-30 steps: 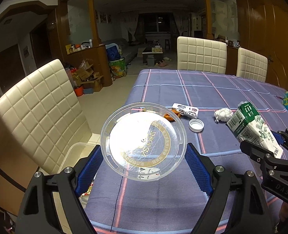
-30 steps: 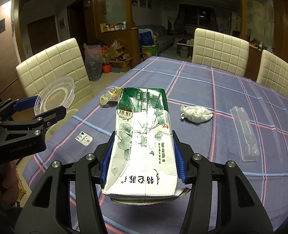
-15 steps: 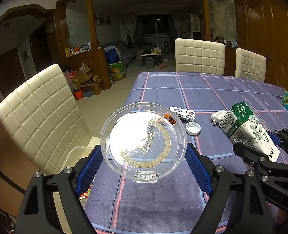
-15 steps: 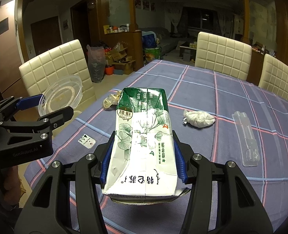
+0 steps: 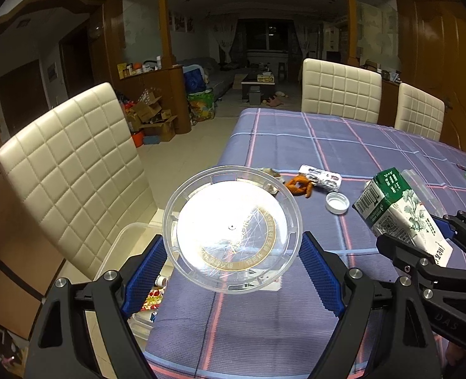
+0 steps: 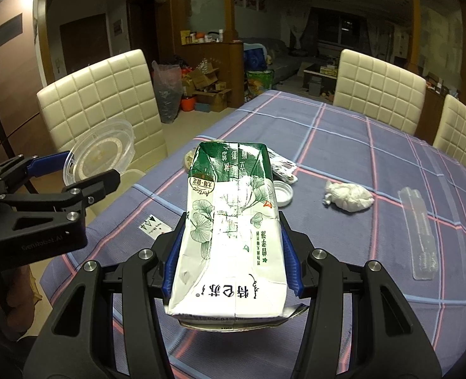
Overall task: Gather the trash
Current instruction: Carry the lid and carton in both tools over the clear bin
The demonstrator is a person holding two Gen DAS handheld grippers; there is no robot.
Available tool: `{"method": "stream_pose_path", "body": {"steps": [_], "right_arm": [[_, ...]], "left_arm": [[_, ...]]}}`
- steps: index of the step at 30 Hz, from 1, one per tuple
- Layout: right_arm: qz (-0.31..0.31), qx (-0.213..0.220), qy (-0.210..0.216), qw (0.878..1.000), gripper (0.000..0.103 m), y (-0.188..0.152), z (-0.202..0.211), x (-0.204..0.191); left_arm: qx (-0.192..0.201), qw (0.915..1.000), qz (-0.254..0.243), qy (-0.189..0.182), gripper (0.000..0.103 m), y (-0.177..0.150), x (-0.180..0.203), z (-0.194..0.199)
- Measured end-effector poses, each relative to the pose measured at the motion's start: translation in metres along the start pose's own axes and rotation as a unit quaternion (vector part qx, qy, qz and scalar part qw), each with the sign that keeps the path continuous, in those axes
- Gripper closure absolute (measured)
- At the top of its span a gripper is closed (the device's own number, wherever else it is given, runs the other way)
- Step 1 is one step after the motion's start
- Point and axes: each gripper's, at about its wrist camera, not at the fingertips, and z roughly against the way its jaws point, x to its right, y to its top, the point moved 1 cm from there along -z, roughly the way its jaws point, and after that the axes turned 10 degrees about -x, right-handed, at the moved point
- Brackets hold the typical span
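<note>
My left gripper [image 5: 231, 252] is shut on a round clear plastic lid [image 5: 233, 227], held tilted by its rim between the blue pads, above the table's near left corner. In the right wrist view that left gripper [image 6: 75, 173] and lid [image 6: 98, 154] hang at the left. A green and white milk carton [image 6: 233, 221] lies lengthwise in my right gripper [image 6: 231, 252], which is shut on its sides. From the left wrist view the carton [image 5: 397, 208] and right gripper [image 5: 422, 243] sit at the right.
On the purple checked tablecloth [image 6: 343, 132] lie a white bottle cap [image 5: 337, 202], an orange scrap [image 5: 300, 184], a foil wrapper [image 5: 321, 180], a crumpled tissue [image 6: 349, 195], a clear plastic strip [image 6: 420, 227] and a small card [image 6: 155, 225]. A clear bin [image 5: 128, 237] with some trash stands by a cream chair [image 5: 75, 170].
Both grippers have drifted a little over the table with their loads, so the table litter sits slightly further right in both views. Neither grip has changed.
</note>
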Motion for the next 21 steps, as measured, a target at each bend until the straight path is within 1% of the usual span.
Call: {"method": "stream_pose_path", "body": {"steps": [21], "right_arm": [[0.064,-0.025,0.034,0.997,0.05,0.036,-0.049,-0.07]], "left_arm": [[-0.024,0.9969,0.069,0.03,0.021,-0.007,-0.079,-0.026]]}}
